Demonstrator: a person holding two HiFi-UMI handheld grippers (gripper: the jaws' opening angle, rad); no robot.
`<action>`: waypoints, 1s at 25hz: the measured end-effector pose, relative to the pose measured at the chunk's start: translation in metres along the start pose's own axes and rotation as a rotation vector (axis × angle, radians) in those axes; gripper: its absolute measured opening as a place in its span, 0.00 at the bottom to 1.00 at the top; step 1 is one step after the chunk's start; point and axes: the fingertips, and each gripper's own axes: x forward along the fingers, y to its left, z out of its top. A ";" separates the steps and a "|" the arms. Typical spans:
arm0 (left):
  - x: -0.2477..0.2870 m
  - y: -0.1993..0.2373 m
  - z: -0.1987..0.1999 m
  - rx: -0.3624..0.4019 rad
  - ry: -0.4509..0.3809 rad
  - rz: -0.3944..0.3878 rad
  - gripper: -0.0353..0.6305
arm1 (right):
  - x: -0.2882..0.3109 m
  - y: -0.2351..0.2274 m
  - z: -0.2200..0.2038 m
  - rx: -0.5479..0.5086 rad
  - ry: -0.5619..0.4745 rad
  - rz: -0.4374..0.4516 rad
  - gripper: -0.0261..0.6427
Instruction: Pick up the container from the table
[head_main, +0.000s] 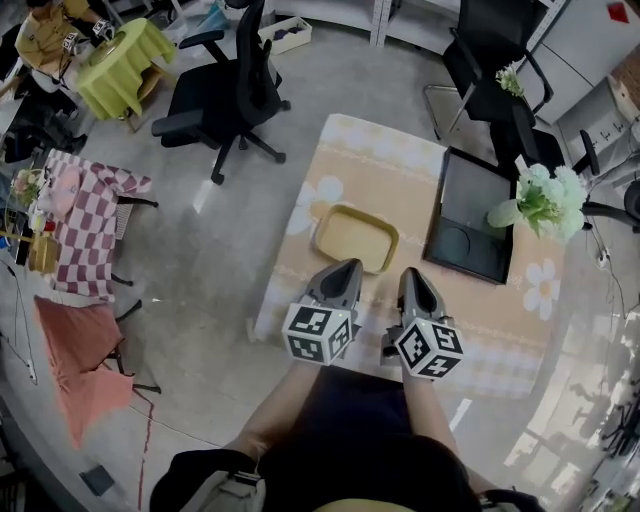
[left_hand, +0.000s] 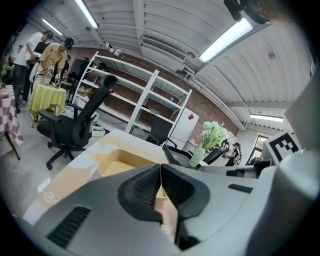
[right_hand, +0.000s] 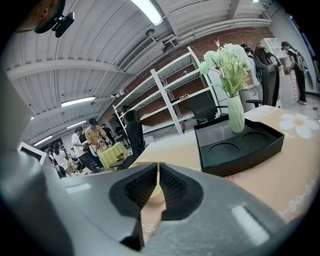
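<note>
The container (head_main: 355, 237) lay on the desk (head_main: 375, 150), just ahead of the left gripper (head_main: 347, 267) and right gripper (head_main: 413, 276). Both jaws were pressed together, empty. Advancing like that would likely shove it away.

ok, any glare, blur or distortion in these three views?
Head view: even light, sharp, sheen on the floor at lower right, edges bowed. Left gripper view: heavy fisheye, dark corners, ceiling lamp blown out. Right gripper view: same fisheye and dark corners, strip light blown out, black tray and vase sharp.
</note>
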 end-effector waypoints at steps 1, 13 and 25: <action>0.001 0.002 0.000 -0.001 0.003 -0.001 0.07 | 0.002 0.000 -0.001 0.001 0.004 -0.003 0.05; 0.009 0.026 0.003 -0.041 0.013 0.009 0.07 | 0.030 -0.003 -0.010 0.020 0.063 -0.035 0.15; 0.017 0.042 -0.008 -0.075 0.045 0.030 0.07 | 0.055 -0.013 -0.030 0.029 0.156 -0.050 0.21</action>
